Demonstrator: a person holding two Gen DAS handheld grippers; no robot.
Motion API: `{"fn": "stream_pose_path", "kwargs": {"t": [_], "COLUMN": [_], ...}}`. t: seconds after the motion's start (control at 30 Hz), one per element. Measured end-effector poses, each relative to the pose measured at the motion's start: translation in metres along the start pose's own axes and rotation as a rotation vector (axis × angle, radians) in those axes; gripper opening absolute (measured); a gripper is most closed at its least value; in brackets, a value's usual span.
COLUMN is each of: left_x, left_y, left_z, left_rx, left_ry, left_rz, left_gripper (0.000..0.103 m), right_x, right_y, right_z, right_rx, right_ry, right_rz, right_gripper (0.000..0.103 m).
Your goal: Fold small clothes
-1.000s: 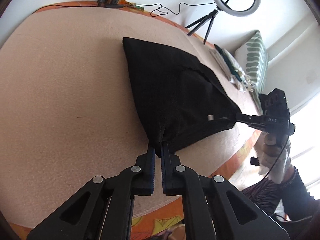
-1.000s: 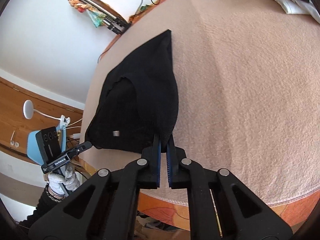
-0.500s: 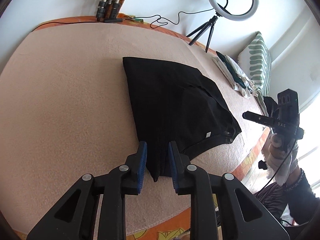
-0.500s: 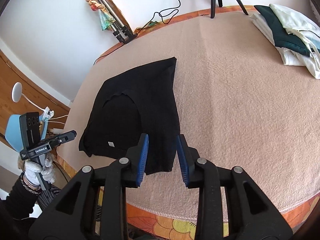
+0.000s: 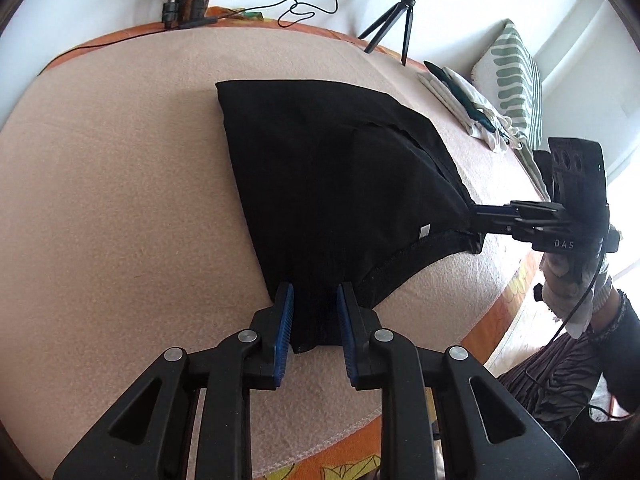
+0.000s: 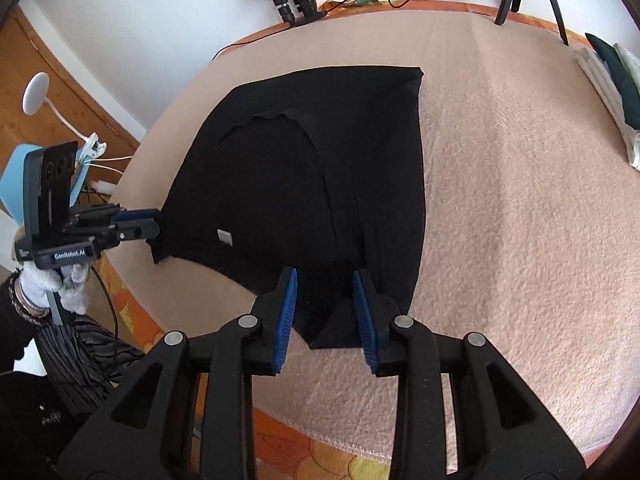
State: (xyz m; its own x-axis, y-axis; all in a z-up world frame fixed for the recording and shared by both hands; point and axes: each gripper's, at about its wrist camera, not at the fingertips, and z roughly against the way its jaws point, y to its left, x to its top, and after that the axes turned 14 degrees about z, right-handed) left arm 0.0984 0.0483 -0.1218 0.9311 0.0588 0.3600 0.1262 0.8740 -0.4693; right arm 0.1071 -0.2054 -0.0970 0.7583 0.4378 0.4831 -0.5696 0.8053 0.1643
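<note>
Black garment (image 5: 336, 184) lies flat on the pink blanket (image 5: 112, 208), already doubled over, with a curved inner edge and a small white tag showing on top. Its two near corners sit at the grippers: one corner between the blue pads of the left gripper (image 5: 314, 320), the other between those of the right gripper (image 6: 325, 312).

Left gripper: jaws have just opened and stand a little apart. The cloth corner is in the gap, but the pads are not pressing it. Nothing held.
Right gripper: the same, jaws slightly wider. The corner lies loose between them on the blanket.

Judgement: the corners look just set down, with the next fold not yet begun.

Risks from here:
- Ribbed pads may snag the knit as the grippers draw back. That would drag a corner and open the fold.
- The near edge bows between the two corners. A fold made over that slack would come out skewed.
- Both corners lie close to the blanket's near hem. A pull toward the person could slide the garment off the edge.
- Re-gripping only the top layer would peel the layers apart, since the underside cannot be seen here.
- The stack of folded clothes (image 6: 612, 80) lies far to the right of the right gripper, well apart, so it is no hazard.
</note>
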Motion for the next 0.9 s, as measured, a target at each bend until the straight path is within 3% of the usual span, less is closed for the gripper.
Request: {"fn": "stream_pose_path", "kwargs": {"t": [0.07, 0.1, 0.13, 0.17, 0.3, 0.53, 0.9], "left_x": [0.01, 0.017, 0.024, 0.034, 0.07, 0.122, 0.147], "left_y": [0.004, 0.006, 0.009, 0.012, 0.026, 0.057, 0.086], "left_z": [0.01, 0.014, 0.018, 0.023, 0.028, 0.006, -0.039], "left_rx": [-0.011, -0.02, -0.027, -0.035, -0.088, -0.18, -0.205], "left_ry": [-0.027, -0.041, -0.057, -0.081, -0.117, -0.101, -0.03], "left_rz": [0.012, 0.018, 0.028, 0.043, 0.107, 0.251, 0.349], "left_gripper": [0.025, 0.036, 0.047, 0.049, 0.052, 0.054, 0.054], "right_x": [-0.001, -0.001, -0.001, -0.002, -0.012, -0.027, -0.038], "right_y": [0.001, 0.001, -0.001, -0.004, -0.024, -0.053, -0.057], "right_z": [0.015, 0.023, 0.03, 0.038, 0.051, 0.031, 0.011], "right_rx": [0.036, 0.034, 0.022, 0.015, 0.035, 0.135, 0.265], "right_ry": [-0.034, -0.058, -0.079, -0.102, -0.149, -0.122, -0.117], "right_rz": [-0.02, -0.034, -0.052, -0.076, -0.189, -0.376, -0.453], "right_gripper": [0.031, 0.034, 0.038, 0.048, 0.054, 0.054, 0.054]}}
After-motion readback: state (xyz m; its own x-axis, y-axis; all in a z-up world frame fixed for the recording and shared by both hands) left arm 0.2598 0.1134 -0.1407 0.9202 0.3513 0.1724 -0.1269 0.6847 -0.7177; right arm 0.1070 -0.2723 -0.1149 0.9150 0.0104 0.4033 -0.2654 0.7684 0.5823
